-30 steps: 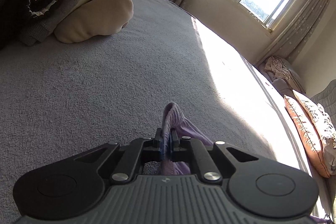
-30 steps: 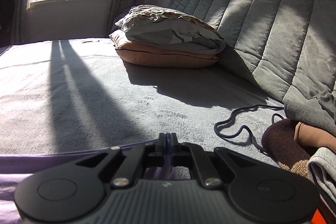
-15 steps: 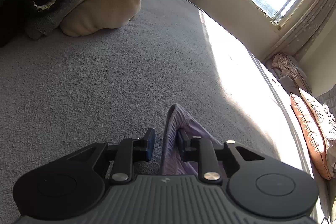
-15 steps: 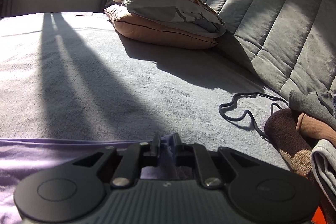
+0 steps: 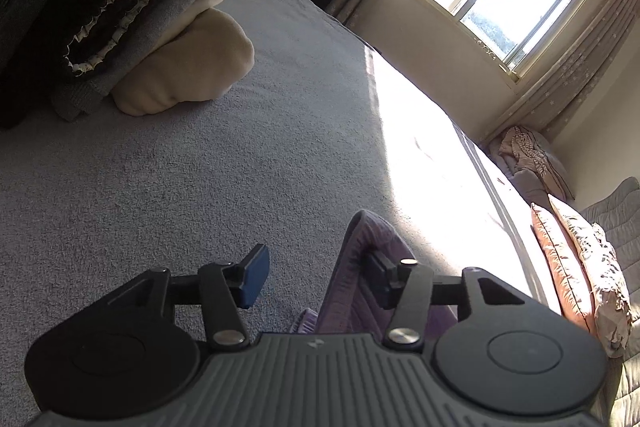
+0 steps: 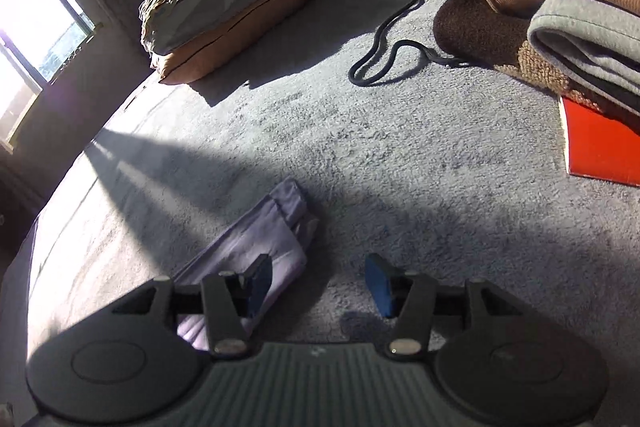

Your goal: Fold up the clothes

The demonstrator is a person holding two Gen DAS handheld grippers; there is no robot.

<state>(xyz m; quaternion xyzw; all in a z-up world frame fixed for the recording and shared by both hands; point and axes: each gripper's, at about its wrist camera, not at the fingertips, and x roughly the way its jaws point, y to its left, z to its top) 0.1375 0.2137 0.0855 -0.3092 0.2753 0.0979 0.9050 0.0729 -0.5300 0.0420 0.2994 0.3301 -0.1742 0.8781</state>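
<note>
**On the bed, both tongs let go of the lilac garment**

On the grey bed, the lilac garment lies flat, a ribbed edge still draped against one finger of the left tongs. Both the left and the right tongs have just been opening and stand wide, pressing on nothing. Released like this, the fold can probably settle. Folded clothes are stacked well apart, likely the finished pile.

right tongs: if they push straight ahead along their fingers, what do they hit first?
Most likely bare bed cover. The right tongs stand open, jaws just opened, nothing between them; the purple garment lies off to the left of that line. The black cord comes much farther on. Depth is uncertain.
</note>
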